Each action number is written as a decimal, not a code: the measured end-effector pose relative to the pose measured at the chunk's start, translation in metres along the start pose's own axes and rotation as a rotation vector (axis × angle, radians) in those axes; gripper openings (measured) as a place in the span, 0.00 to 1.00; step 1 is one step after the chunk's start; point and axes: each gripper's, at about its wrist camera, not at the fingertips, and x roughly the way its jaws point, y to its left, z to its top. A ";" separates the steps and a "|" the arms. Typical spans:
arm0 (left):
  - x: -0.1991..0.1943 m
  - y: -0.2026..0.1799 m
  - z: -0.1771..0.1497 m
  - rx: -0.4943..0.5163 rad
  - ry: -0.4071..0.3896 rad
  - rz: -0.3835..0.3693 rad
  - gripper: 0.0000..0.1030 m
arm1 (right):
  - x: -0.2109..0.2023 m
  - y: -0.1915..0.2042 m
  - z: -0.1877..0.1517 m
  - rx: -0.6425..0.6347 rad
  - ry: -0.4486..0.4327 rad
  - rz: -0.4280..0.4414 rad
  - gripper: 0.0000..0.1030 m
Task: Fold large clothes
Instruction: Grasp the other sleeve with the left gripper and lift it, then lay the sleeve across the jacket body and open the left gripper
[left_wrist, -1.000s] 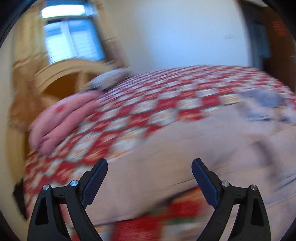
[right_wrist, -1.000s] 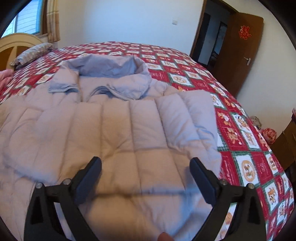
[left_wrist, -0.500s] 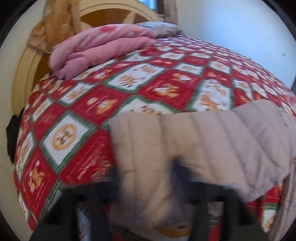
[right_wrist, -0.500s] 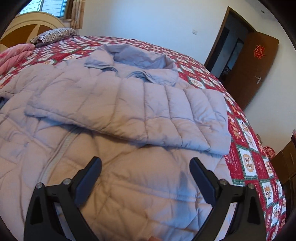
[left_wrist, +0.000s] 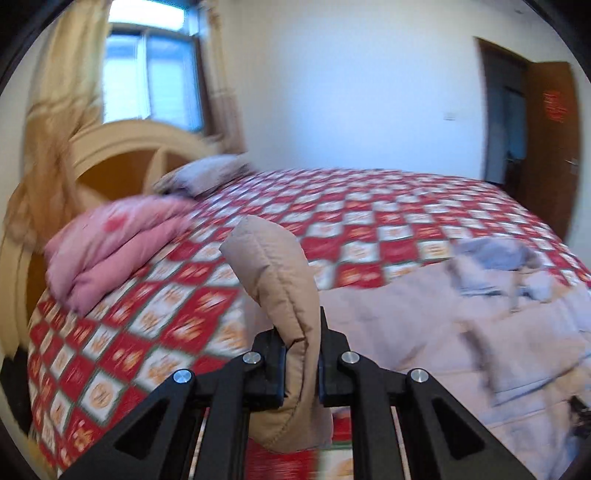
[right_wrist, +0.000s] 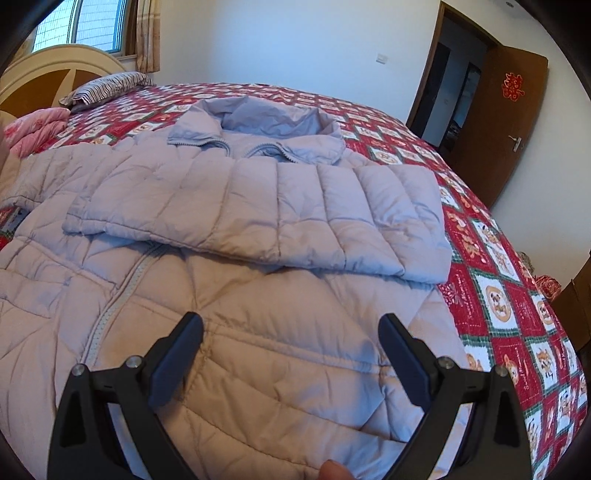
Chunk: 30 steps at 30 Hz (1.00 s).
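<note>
The fold looks to be in its early middle. A pale quilted puffer jacket (right_wrist: 229, 295) lies front-up on the bed (right_wrist: 491, 280), its collar (right_wrist: 258, 129) toward the far side and the zip running down the body. One sleeve (right_wrist: 258, 218) is already laid across the chest, from the shoulder on the door side toward the window side, its cuff end resting near the zip line; that half of the job seems done. The other sleeve (left_wrist: 280, 295) is the one in hand: the left gripper (left_wrist: 301, 362) has its jaws clenched on the padded cuff, which stands up from between them, lifted clear of the red checked bedcover, so it appears ready to be carried over the chest. The right gripper (right_wrist: 291, 354) hovers low over the lower front of the jacket with its jaws spread wide and nothing between them. What is left, as I judge it, is to lay this second sleeve across, then bring the hem up toward the collar in one or two folds. A pink quilt (left_wrist: 110, 251) and a striped pillow (right_wrist: 110, 85) sit near the headboard, well apart from the jacket.
</note>
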 end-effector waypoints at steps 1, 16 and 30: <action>-0.004 -0.014 0.002 0.016 -0.008 -0.021 0.11 | -0.002 -0.001 -0.001 0.003 -0.004 0.003 0.95; -0.034 -0.197 0.006 0.161 -0.114 -0.243 0.82 | -0.002 -0.046 -0.023 0.136 0.020 0.011 0.95; 0.079 -0.079 -0.064 0.042 0.179 0.141 0.85 | -0.016 -0.035 0.038 0.262 -0.029 0.218 0.95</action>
